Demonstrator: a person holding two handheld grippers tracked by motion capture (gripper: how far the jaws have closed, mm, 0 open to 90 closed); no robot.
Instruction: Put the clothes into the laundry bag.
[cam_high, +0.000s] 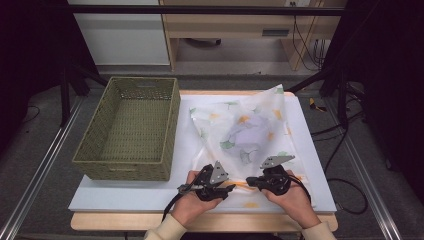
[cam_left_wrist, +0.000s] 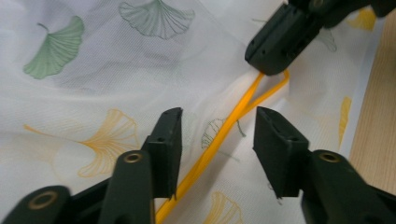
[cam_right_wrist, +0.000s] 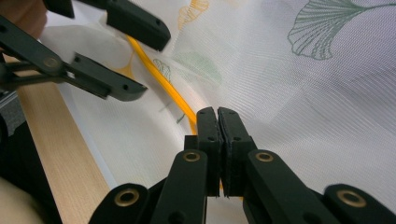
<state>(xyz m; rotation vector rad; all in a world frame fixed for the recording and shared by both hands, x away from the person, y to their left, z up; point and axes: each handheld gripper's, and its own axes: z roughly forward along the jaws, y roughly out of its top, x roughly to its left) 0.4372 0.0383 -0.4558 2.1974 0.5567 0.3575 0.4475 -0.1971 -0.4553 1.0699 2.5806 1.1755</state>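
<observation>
A sheer white cloth bag (cam_high: 245, 125) printed with green and orange ginkgo leaves lies on the white tabletop (cam_high: 310, 150), with something pale purple inside it. An orange drawstring (cam_left_wrist: 224, 133) runs along its near edge. My left gripper (cam_left_wrist: 218, 126) is open, its jaws apart on either side of the cord without pressing it. My right gripper (cam_right_wrist: 217, 114) is shut on the orange drawstring (cam_right_wrist: 159, 74) a short way along. In the high view the left gripper (cam_high: 231, 186) and right gripper (cam_high: 250, 182) point toward each other, tips nearly meeting at the table's front.
A green woven basket (cam_high: 127, 165) stands on the left half of the table with nothing in it. The wooden table edge (cam_left_wrist: 373, 116) runs close beside both grippers. Black frame poles and cables surround the table.
</observation>
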